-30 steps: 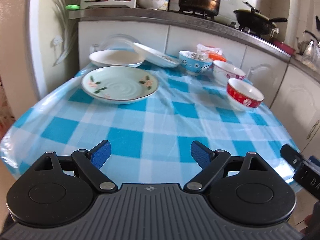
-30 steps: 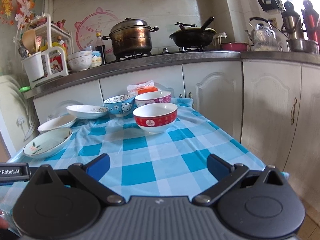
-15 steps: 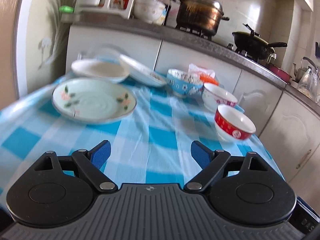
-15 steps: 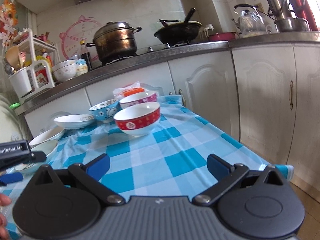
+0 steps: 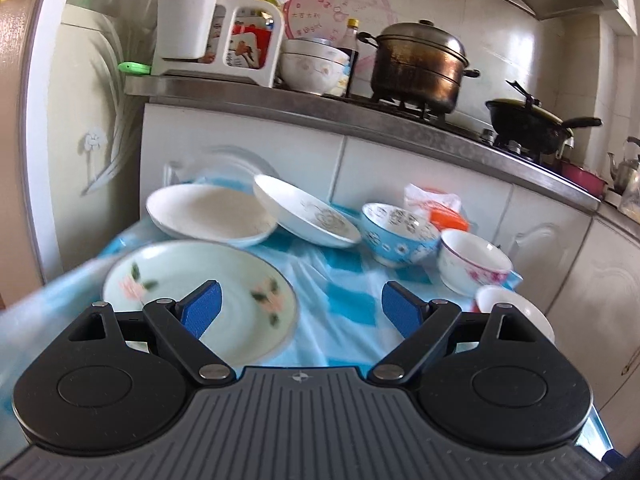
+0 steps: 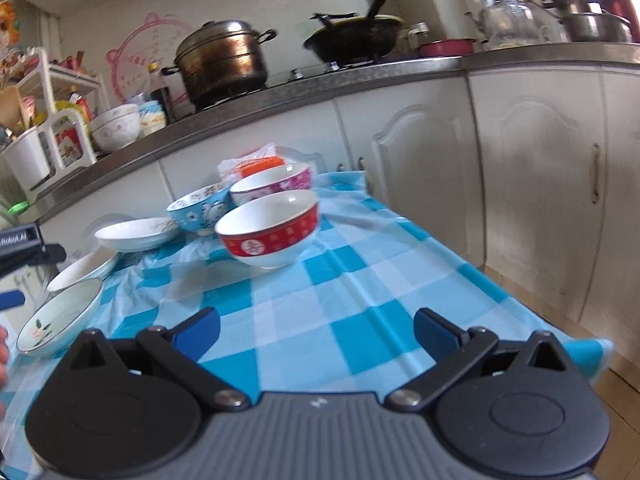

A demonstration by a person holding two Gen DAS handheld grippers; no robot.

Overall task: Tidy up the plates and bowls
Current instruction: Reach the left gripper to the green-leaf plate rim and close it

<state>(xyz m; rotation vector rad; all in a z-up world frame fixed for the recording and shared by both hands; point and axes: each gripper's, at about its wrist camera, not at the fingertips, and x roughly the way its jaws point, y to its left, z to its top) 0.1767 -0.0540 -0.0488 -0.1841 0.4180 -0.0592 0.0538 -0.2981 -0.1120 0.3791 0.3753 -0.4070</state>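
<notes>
On the blue checked table (image 5: 340, 292) stand a pale green flowered plate (image 5: 188, 280), two white plates (image 5: 208, 212) (image 5: 308, 216), a blue bowl (image 5: 400, 232), a white and pink bowl (image 5: 472, 264) and a red bowl (image 6: 272, 228). My left gripper (image 5: 300, 308) is open and empty, its left fingertip over the green plate's right part. My right gripper (image 6: 316, 332) is open and empty above the table's near side, short of the red bowl. The left gripper shows at the left edge of the right wrist view (image 6: 20, 240).
A kitchen counter (image 5: 400, 120) runs behind the table with a steamer pot (image 5: 416, 64), a wok (image 5: 528, 128), stacked bowls (image 5: 312, 64) and a white rack (image 5: 216, 32). White cabinets (image 6: 540, 184) stand to the right. A plastic bag with something orange (image 5: 440, 208) lies behind the bowls.
My left gripper has moved forward and left, now over the green plate. My right gripper has moved forward toward the red bowl and tilted. Both stay open.
</notes>
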